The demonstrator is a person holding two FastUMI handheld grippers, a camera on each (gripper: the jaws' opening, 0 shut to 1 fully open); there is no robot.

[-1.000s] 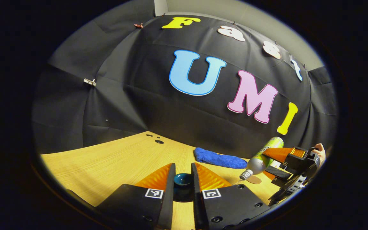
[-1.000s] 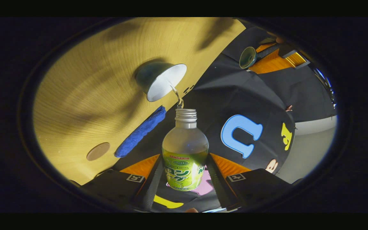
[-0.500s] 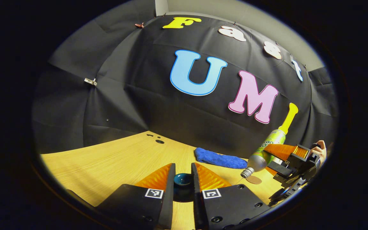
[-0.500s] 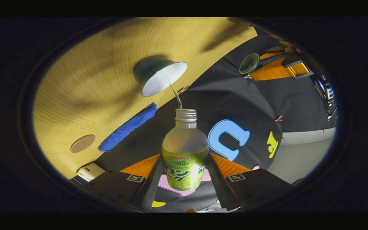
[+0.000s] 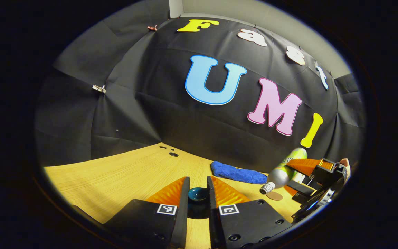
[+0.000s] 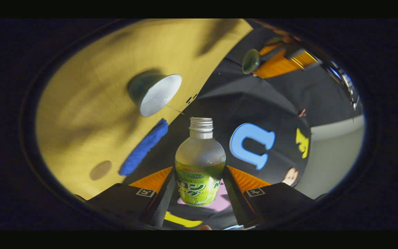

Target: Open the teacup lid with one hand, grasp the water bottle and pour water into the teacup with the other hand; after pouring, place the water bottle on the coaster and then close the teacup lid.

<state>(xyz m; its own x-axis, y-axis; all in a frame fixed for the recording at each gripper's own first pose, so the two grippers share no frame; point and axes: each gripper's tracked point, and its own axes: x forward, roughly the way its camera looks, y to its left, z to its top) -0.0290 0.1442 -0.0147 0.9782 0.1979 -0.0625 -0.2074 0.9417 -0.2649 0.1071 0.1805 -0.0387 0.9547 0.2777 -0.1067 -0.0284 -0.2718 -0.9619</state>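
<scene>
Light wood-grain table [image 5: 116, 176] with a small cluster of dark round holes [image 5: 172, 154] near its far edge, where it meets the black cloth wall. Lying on it: a folded blue cloth [image 5: 237, 173] close along the wall, a round brown coaster [image 5: 274, 195] just in front of the cloth, and an open teacup [image 6: 154, 92], dark outside and white inside, standing near the cloth.

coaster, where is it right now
The coaster lies bare on the wooden table, at lower left in the right gripper view, just beside the blue cloth; the teacup stands farther along the table past the cloth.
</scene>
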